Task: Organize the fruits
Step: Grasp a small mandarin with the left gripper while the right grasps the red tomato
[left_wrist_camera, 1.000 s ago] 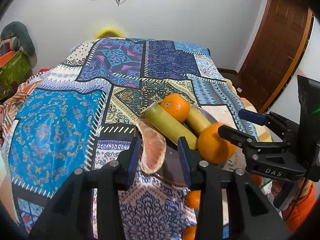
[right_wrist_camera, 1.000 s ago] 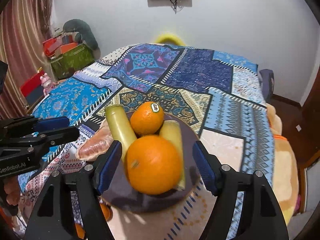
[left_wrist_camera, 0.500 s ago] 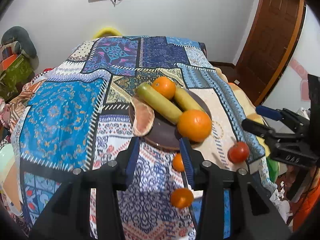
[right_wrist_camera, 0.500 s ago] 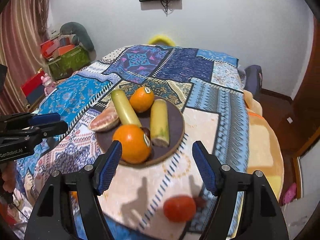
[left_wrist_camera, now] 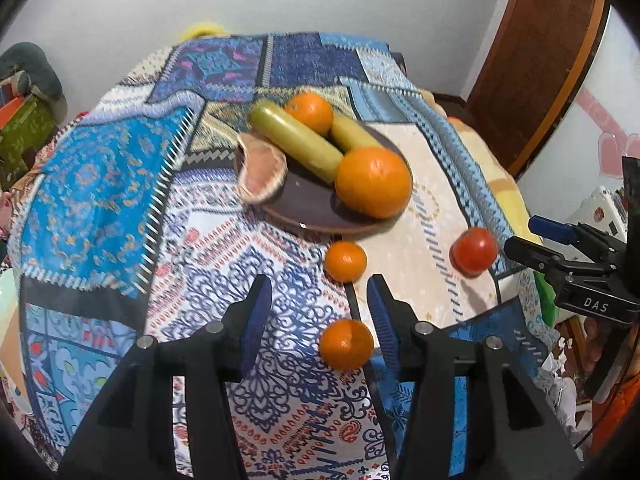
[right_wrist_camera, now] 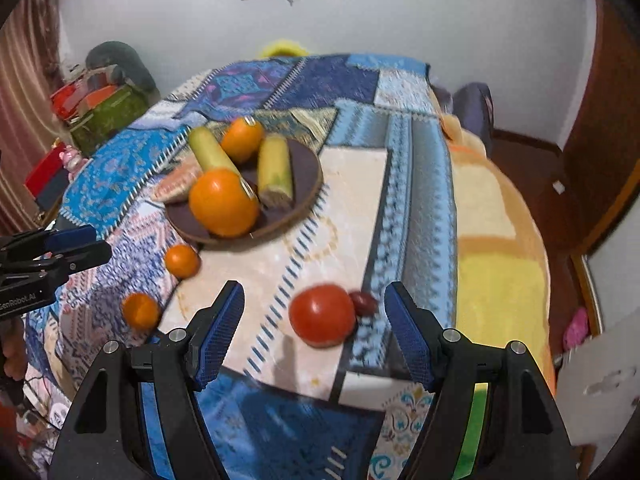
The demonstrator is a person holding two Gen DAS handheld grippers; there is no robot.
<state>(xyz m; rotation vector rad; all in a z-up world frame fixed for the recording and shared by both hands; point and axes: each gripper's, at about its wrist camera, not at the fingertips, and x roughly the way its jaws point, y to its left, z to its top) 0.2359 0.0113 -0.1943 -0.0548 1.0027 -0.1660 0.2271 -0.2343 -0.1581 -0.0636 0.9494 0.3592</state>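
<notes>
Below, a small tangerine (left_wrist_camera: 346, 344) is framed, untouched, by the left gripper (left_wrist_camera: 320, 308), just widened; the right gripper (right_wrist_camera: 314, 326) is spread around a tomato (right_wrist_camera: 322, 315).

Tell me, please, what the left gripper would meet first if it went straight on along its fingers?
Most likely the nearer small orange, lying on the patterned blanket between the open fingers of the left gripper. Depth is unclear; it might meet the blanket just beyond instead.
</notes>
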